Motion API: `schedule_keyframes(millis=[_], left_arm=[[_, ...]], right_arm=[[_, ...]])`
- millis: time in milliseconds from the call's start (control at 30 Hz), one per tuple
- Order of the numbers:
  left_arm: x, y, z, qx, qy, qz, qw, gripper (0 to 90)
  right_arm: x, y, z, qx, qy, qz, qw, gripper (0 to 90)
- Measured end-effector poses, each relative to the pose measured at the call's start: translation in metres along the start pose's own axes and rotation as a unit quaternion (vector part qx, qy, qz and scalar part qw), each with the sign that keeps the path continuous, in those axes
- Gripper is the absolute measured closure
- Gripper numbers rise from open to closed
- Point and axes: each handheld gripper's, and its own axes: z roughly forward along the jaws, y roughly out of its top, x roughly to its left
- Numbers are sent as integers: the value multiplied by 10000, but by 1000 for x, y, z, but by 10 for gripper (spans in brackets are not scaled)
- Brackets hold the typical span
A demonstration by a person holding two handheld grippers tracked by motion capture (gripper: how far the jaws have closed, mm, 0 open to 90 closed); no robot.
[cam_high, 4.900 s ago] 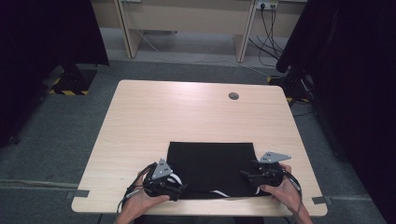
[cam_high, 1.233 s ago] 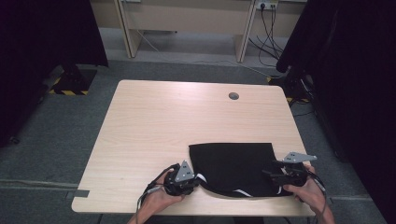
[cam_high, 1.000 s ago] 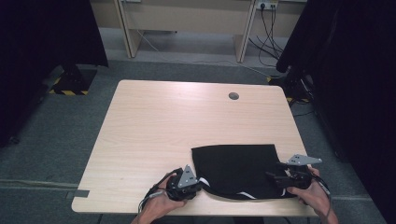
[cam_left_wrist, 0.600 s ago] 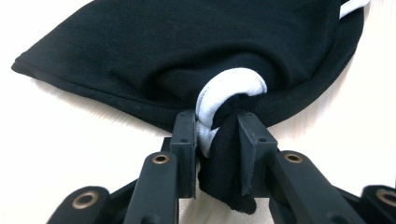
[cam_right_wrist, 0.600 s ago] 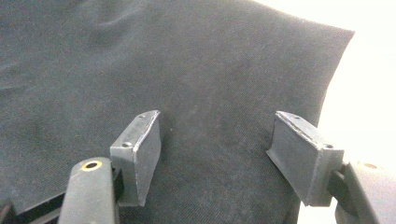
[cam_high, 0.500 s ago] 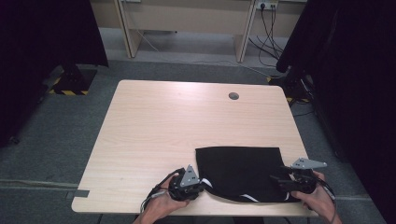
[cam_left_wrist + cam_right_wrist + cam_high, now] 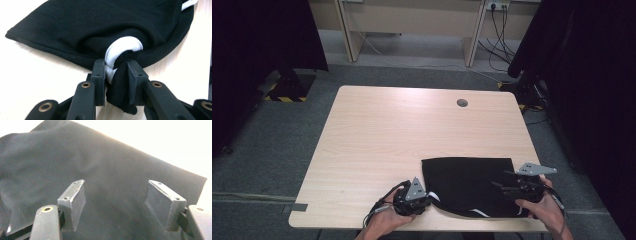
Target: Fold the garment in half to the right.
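One black garment [image 7: 469, 185], folded flat with white trim, lies at the lower right of the high view on a light wooden bench [image 7: 402, 135], its near edge close to the bench's front rim. Two hand-held grippers work it, one in each of the person's hands. The left hand-held gripper [image 7: 424, 200], at the bottom centre of that view, sits at the garment's lower left corner; in the left gripper view [image 7: 116, 82] its jaws are pinched on a bunched fold of black cloth and a loop of white trim [image 7: 120, 51], with the rest of the garment spreading away across the upper frame. The right hand-held gripper [image 7: 504, 186], at the lower right of the high view, hangs over the garment's right part; in the right gripper view [image 7: 116, 202] its jaws stand spread with nothing between the pads, and the cloth below looks slightly blurred, so whether the pad tips brush it cannot be told.

One round grommet hole [image 7: 462, 103] marks the bench's upper right area, well apart from the garment. Beyond the bench, in the upper frame, stand two pale table legs [image 7: 474, 35] with cables [image 7: 499, 25] hanging near the right one, and dark curtains [image 7: 257, 45] close both sides. A strip of yellow-and-black tape [image 7: 282, 97] lies on the grey floor at the left.
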Motion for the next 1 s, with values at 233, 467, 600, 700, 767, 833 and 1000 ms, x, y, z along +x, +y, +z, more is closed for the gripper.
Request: schedule_keyframes(millis=[233,467,600,700,767,833,1000], left_arm=[[-1,0,0,-5,17,-1,10000,702],[0,0,0,2,1,-17,10000,702],[0,0,0,0,14,-7,10000,702],[0,0,0,1,7,-13,10000,702],[0,0,0,1,18,-9,10000,702],[0,0,0,4,8,-19,10000,702],[0,0,0,4,9,-20,10000,702]], right_arm=[[13,26,16,-131,131,-95,9998,324],[27,47,36,-187,346,-209,9990,324],[35,57,45,-193,437,-288,9984,324],[41,64,52,-205,500,-327,9980,326],[45,69,56,-190,543,-360,9977,327],[49,74,62,-196,591,-405,9972,328],[59,84,76,-130,691,-511,9962,332]])
